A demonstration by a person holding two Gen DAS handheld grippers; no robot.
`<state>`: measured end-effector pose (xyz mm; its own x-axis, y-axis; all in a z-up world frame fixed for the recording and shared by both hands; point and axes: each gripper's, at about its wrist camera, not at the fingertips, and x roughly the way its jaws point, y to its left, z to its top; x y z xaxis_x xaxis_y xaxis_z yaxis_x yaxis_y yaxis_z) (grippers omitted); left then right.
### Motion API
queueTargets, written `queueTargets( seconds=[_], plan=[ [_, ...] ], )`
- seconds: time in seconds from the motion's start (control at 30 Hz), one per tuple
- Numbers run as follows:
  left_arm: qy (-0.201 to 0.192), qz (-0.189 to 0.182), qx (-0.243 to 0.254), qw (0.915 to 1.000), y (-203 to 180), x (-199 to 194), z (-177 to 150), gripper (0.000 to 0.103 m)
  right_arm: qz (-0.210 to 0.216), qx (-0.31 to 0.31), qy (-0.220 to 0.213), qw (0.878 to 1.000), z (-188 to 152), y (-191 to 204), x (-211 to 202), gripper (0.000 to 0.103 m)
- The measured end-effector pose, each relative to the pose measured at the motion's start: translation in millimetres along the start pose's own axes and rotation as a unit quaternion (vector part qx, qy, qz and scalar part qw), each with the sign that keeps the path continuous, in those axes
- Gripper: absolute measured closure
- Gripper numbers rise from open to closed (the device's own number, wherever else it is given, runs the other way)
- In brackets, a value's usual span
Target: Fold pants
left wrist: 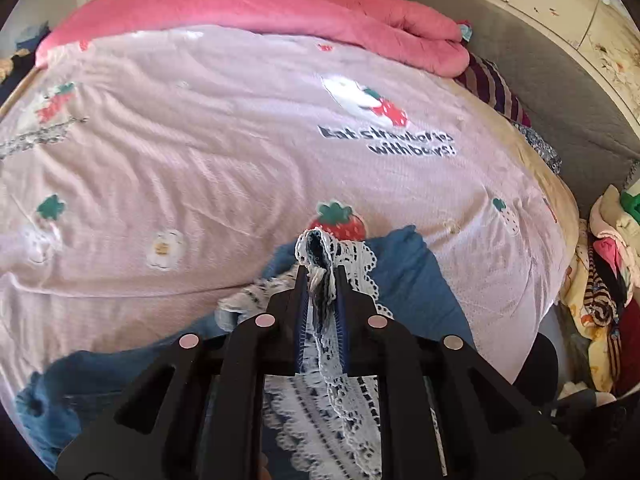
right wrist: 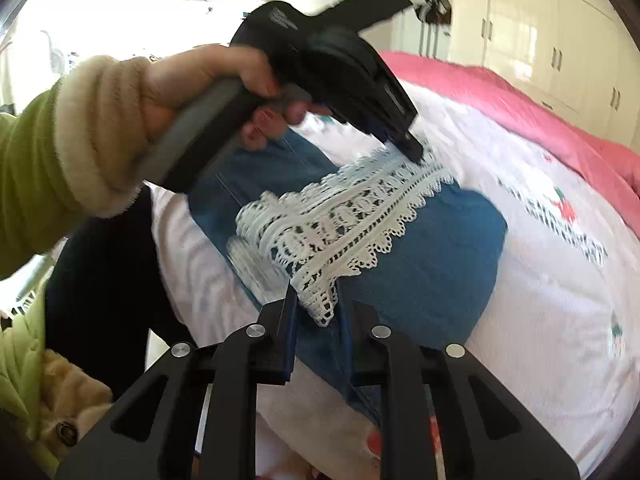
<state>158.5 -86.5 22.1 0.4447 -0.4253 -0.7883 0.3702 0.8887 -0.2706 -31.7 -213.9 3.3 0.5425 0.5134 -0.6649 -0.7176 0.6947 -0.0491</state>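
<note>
Blue denim pants (right wrist: 432, 248) with a wide white lace trim (right wrist: 340, 216) lie on the pink strawberry-print bed sheet (left wrist: 200, 140). My left gripper (left wrist: 320, 270) is shut on a bunched edge of the lace trim (left wrist: 352, 256), lifted a little off the sheet, with blue denim (left wrist: 404, 264) spread beyond it. In the right wrist view a hand (right wrist: 192, 84) in a green sleeve holds that left gripper (right wrist: 414, 152) at the far end of the lace. My right gripper (right wrist: 320, 304) is shut on the near corner of the lace and the denim under it.
A pink quilt (left wrist: 280, 4) lies folded along the far side of the bed. A grey headboard (left wrist: 560, 92) and a pile of clothes (left wrist: 608, 264) stand to the right. White wardrobes (right wrist: 540, 40) line the far wall.
</note>
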Motion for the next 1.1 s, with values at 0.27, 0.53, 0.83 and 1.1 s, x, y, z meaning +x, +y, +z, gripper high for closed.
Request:
queueTargets(
  seconds=[0.27, 0.53, 0.83, 1.1],
  plan=[
    [0.036, 0.013, -0.026, 0.9989, 23, 31, -34, 0.094, -0.004, -0.042, 0.090, 0.995, -25, 16, 33, 0.081],
    [-0.047, 0.041, 0.003, 0.9980, 17, -18, -38, 0.044, 0.068, 0.048, 0.040, 0.996, -14, -13, -7, 0.058],
    [-0.084, 0.030, 0.009, 0.9959, -6, -77, -102, 0.034, -0.013, 0.137, 0.003, 0.990, 17, -78, -9, 0.044],
    [-0.090, -0.037, 0.025, 0.9950, -53, -85, -141, 0.033, 0.067, 0.218, 0.025, 0.973, 59, -112, 43, 0.045]
  ],
)
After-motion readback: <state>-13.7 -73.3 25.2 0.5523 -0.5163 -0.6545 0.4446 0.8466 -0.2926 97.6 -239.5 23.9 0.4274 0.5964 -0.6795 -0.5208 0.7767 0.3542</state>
